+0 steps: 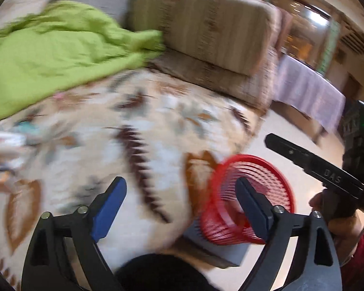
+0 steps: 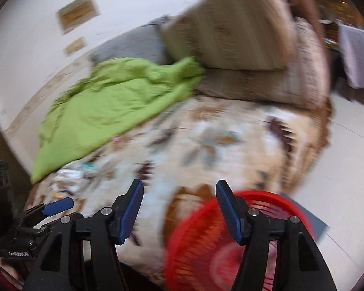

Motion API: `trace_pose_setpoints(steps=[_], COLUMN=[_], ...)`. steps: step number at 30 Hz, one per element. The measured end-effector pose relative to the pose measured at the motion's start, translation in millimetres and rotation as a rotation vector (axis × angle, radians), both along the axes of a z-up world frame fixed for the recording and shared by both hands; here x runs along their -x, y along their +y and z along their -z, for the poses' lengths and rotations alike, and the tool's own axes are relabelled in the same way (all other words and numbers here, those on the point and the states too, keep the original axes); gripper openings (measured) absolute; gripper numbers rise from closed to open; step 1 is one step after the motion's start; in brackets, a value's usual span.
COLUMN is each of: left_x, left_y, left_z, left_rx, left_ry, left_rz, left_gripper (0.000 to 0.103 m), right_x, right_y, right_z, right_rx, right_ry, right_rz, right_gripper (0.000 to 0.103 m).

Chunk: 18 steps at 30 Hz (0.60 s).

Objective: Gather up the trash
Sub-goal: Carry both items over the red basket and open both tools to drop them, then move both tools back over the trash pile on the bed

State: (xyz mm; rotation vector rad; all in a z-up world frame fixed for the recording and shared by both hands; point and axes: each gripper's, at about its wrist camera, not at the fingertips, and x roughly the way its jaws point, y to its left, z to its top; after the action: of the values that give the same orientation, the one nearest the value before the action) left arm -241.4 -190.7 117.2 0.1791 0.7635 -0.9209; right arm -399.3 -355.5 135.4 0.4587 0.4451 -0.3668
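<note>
- Both views badly motion-blurred; fine detail on the bed cover (image 1: 157, 131) is lost.
- Trash (image 1: 4, 143): pale crumpled scraps near the bed's left edge, just below the green blanket (image 1: 48, 55). In right wrist view same scraps (image 2: 70, 177) sit at the blanket's lower corner. Too smeared to tell what each piece is, or which way any piece points; long axis can't be told.
- Red basket (image 1: 250, 198): slatted, round, by the bed's near-right corner, mouth tilted toward the cams. Lower part hidden behind gripper fingers in both views; right wrist view cuts it off at the bottom.
- Whether the basket rests on the grey mat (image 1: 218, 249) or hangs above it: can't tell.
- Left gripper (image 1: 179, 208): blue pads wide apart, nothing between them.
- Right gripper (image 2: 179, 213): pads spread, empty. Left wrist view shows it only from the side, held by a hand (image 1: 339, 223) w/ red sleeve.
- Striped cushions (image 1: 206, 26) stacked at bed's far end, touching the blanket.
</note>
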Motion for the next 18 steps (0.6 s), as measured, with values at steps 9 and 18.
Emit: trace_pose_setpoints(steps=[9, 18], left_x=[-52.9, -128.5], left_y=[130.4, 244.6], left_z=[-16.5, 13.7], left_rx=[0.008, 0.073], left_ry=[-0.025, 0.063], left_rz=[-0.312, -0.698], left_gripper=[0.092, 0.092], right_x=[-76.3, -162.0], right_y=[84.2, 111.2], right_z=[-10.8, -30.1], right_rx=[0.0, -0.04], right_ry=[0.002, 0.052], right_rz=[-0.331, -0.431], right_gripper=[0.067, 0.065])
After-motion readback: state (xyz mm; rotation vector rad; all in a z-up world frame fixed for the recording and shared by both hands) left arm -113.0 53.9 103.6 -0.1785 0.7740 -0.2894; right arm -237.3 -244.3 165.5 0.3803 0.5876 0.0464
